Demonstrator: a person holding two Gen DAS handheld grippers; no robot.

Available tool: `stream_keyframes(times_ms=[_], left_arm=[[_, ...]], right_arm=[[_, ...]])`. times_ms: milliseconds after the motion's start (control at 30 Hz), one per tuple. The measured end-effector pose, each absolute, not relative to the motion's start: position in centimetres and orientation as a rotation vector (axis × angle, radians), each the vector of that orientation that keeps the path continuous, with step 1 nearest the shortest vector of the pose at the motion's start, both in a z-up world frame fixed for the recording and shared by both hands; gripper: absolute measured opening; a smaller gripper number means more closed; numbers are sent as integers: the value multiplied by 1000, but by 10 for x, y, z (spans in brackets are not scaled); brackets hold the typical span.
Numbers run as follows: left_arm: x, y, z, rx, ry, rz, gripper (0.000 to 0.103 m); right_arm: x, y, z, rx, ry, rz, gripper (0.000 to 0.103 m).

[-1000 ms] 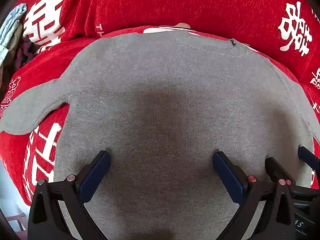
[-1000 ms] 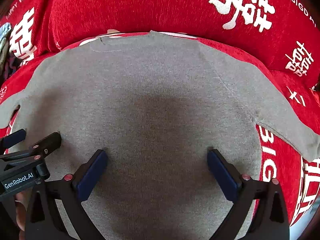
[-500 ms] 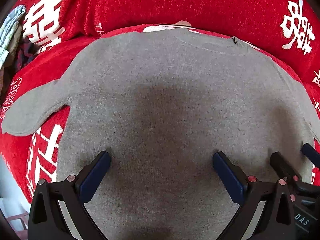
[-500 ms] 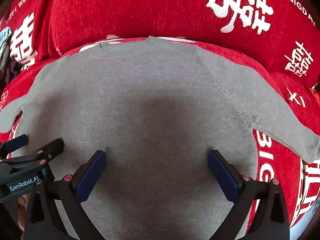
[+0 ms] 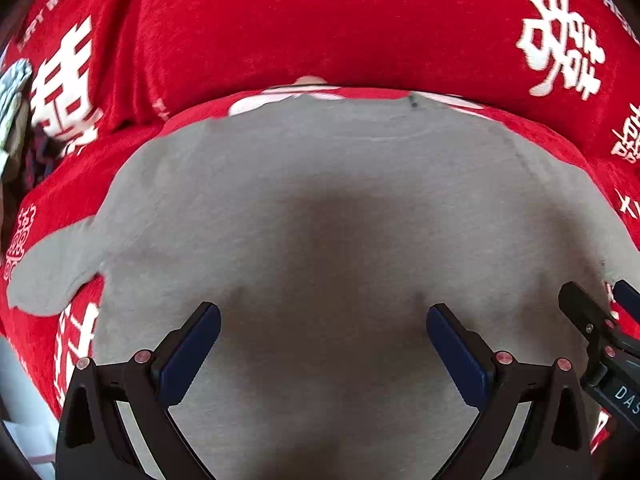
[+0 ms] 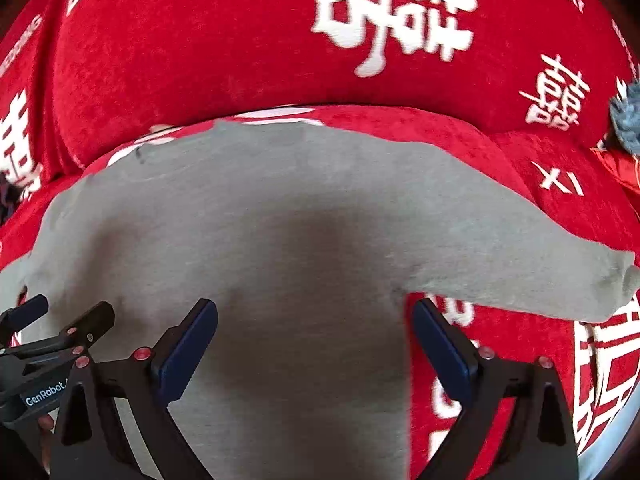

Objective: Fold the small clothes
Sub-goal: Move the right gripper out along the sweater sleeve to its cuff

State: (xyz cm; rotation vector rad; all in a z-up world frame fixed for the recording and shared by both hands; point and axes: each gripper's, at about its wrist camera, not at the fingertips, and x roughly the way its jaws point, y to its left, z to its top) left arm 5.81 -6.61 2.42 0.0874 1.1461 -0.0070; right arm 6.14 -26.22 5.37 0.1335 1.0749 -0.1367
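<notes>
On the seat of a sofa covered in a red cloth [image 5: 328, 24] printed with white characters, a small grey top [image 5: 320, 208] lies spread flat. Its neckline is toward the seat's back edge, close under the backrest, and its hem is toward the front edge, near the cameras. One short sleeve [image 5: 52, 272] reaches out toward the seat's left side, the other sleeve [image 6: 552, 268] toward the right side, both lying on the red cloth. The body of the top shows only faint ripples.

The left tongs [image 5: 323, 344] hover over the lower left part of the garment, jaws spread wide and gripping nothing. The right tongs [image 6: 314, 340] hover over the lower right part, jaws likewise released and empty, the outer finger poised just past the garment's side seam under the sleeve.

By my reading, the garment is laid out and the first fold has not begun; the step in hand is choosing grips. The next move probably calls for each tongs to drop to the cloth, pinch a single edge at the hem or side without catching the sofa cover beneath, then carry it across evenly.
</notes>
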Motion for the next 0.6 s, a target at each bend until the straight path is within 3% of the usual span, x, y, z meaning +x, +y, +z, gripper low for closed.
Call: stream_keyframes(times_ms=[600], left_arm=[[62,-170,23,205,1130,-102,103]], right_arm=[[51,-359,52,217,1049,-248,97]])
